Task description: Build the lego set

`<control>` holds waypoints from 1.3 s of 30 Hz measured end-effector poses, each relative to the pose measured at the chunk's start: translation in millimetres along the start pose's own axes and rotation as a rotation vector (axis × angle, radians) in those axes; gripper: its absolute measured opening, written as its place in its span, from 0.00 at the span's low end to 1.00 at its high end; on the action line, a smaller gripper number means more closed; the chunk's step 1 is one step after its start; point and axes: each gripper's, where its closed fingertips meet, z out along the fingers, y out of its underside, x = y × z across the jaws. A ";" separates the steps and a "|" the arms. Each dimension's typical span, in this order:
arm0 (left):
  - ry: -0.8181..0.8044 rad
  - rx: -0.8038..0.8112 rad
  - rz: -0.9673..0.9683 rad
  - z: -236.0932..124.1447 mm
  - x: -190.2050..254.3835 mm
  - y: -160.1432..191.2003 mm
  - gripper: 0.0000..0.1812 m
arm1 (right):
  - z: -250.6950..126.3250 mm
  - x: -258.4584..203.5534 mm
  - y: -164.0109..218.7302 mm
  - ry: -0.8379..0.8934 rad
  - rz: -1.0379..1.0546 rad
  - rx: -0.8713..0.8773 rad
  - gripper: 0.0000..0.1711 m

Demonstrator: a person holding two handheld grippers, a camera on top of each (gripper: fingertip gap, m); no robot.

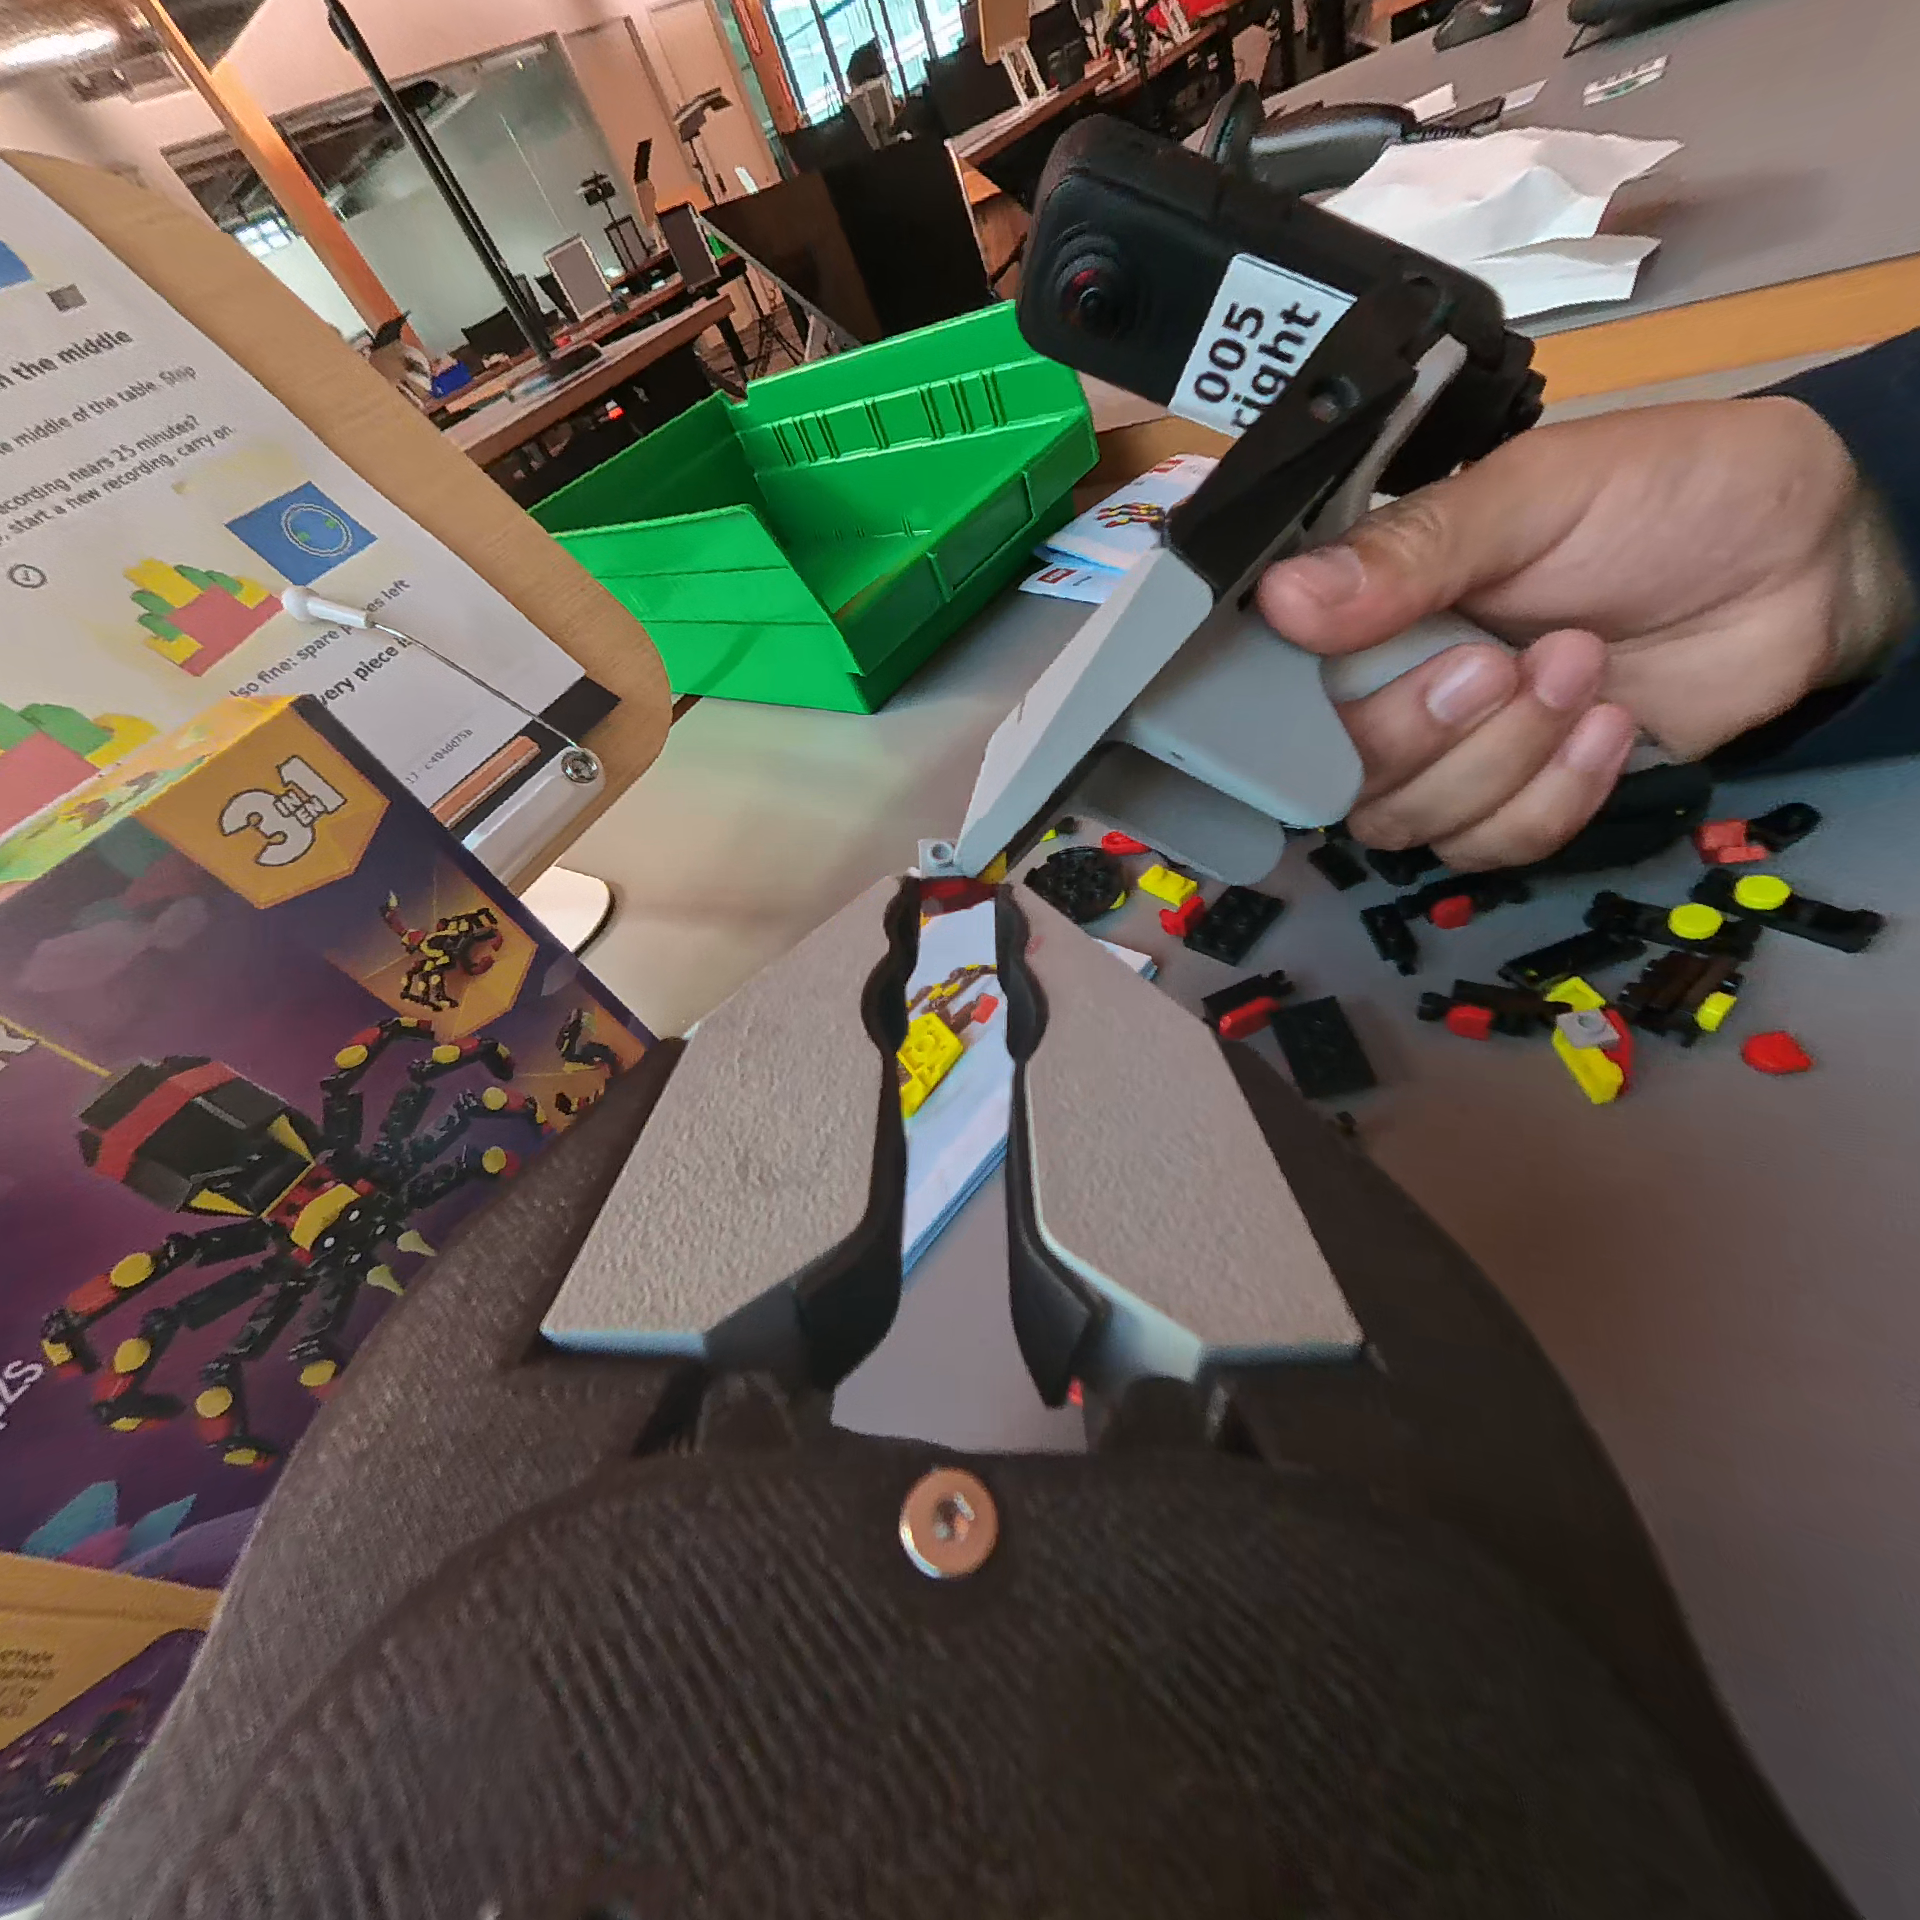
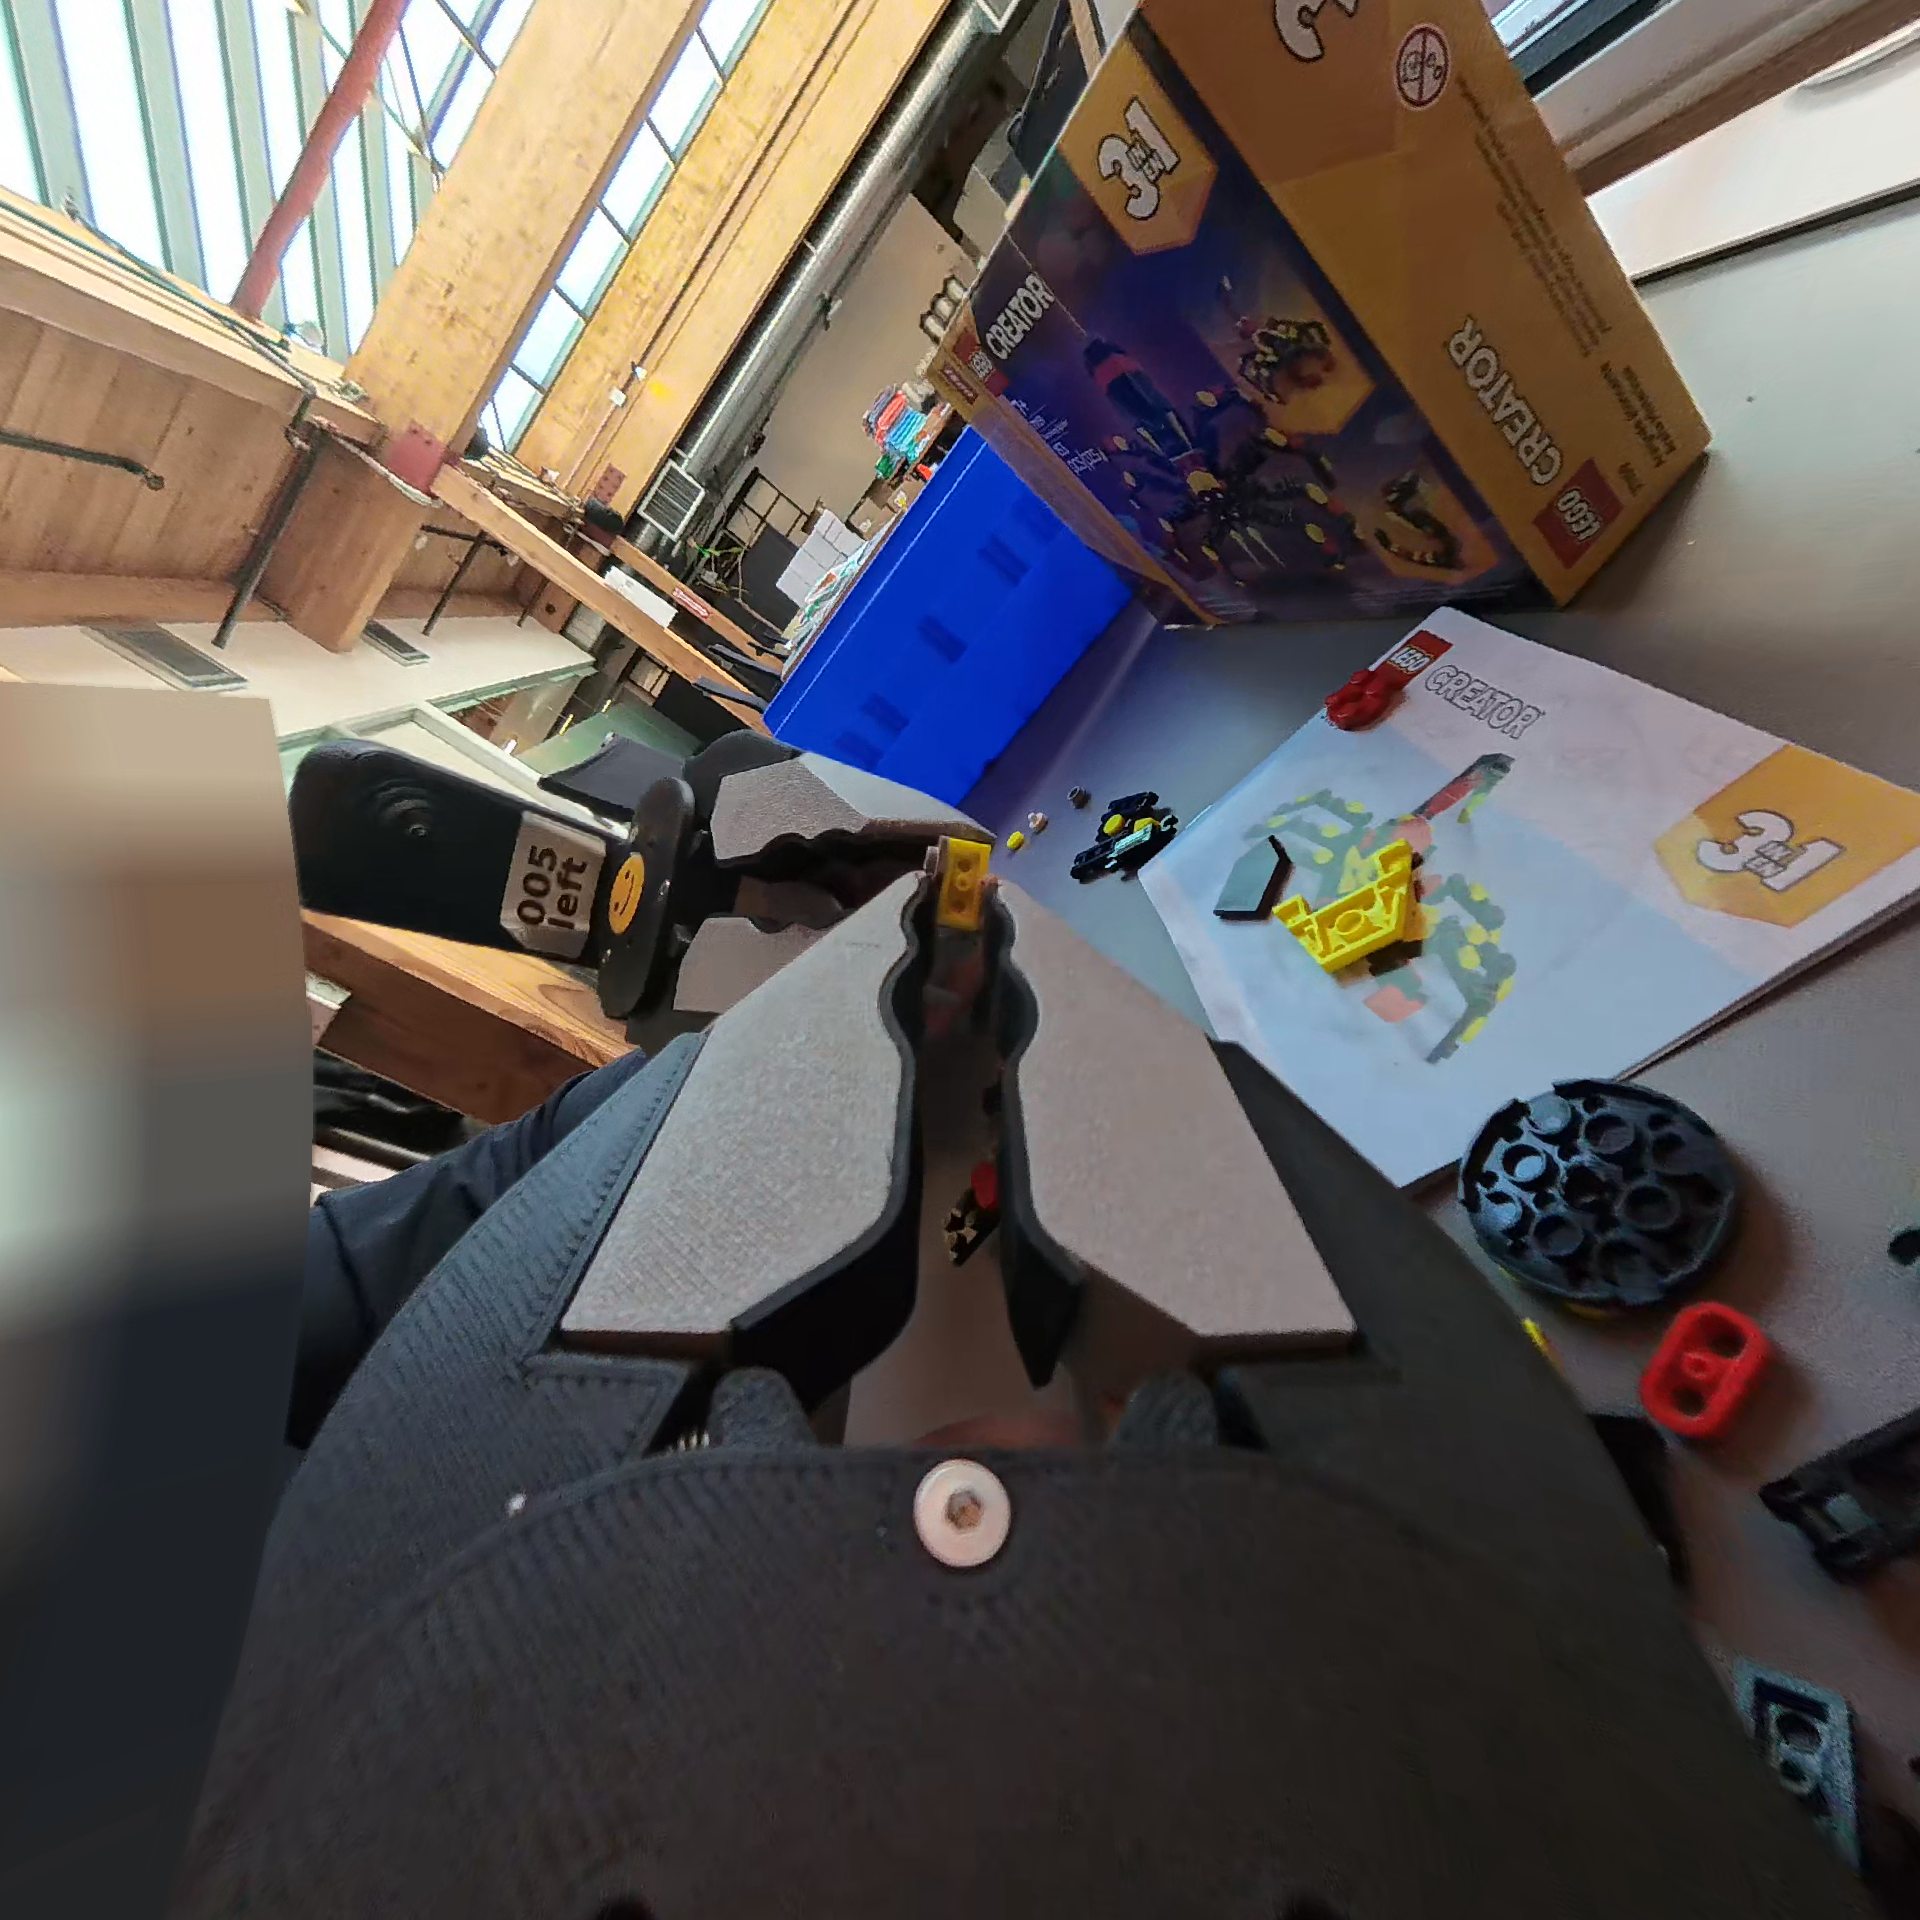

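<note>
Here, right grey two-finger gripper [image 2: 956, 904] tilted steeply, nose angled down toward the grey tabletop [image 1: 1558, 1299], gripped by a bare hand [image 1: 1621, 665] curled round the handle; fingers clenched on a small stacked brick piece with a yellow plate on top [image 2: 962, 881], dark and red parts below it between the pads; left grey two-finger gripper [image 1: 956, 894] levelled to meet it tip to tip, fingers nearly together around a small red brick bit [image 1: 943, 889], though whether truly pinched or merely beside it cannot be told; just below, a pale instruction booklet [image 2: 1621, 894] flat on the table, bearing a yellow wedge-shaped brick assembly [image 2: 1351, 914]; loose black, red and yellow bricks [image 1: 1621, 977] scattered beside; purple and yellow cardboard set box [image 1: 260, 1091] standing near
</note>
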 end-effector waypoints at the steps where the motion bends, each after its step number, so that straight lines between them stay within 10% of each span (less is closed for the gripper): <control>1: 0.007 -0.003 -0.017 0.0 -0.4 0.4 0.06 | 0.3 0.3 0.0 0.011 -0.017 0.001 0.03; 16: -0.168 0.034 -0.146 3.4 -3.0 -24.4 0.00 | -20.4 5.8 -47.9 0.236 -0.197 0.314 0.03; 39: -0.074 0.012 -0.011 1.2 2.5 -8.4 0.05 | -6.2 2.1 -3.9 0.099 -0.148 -0.039 0.03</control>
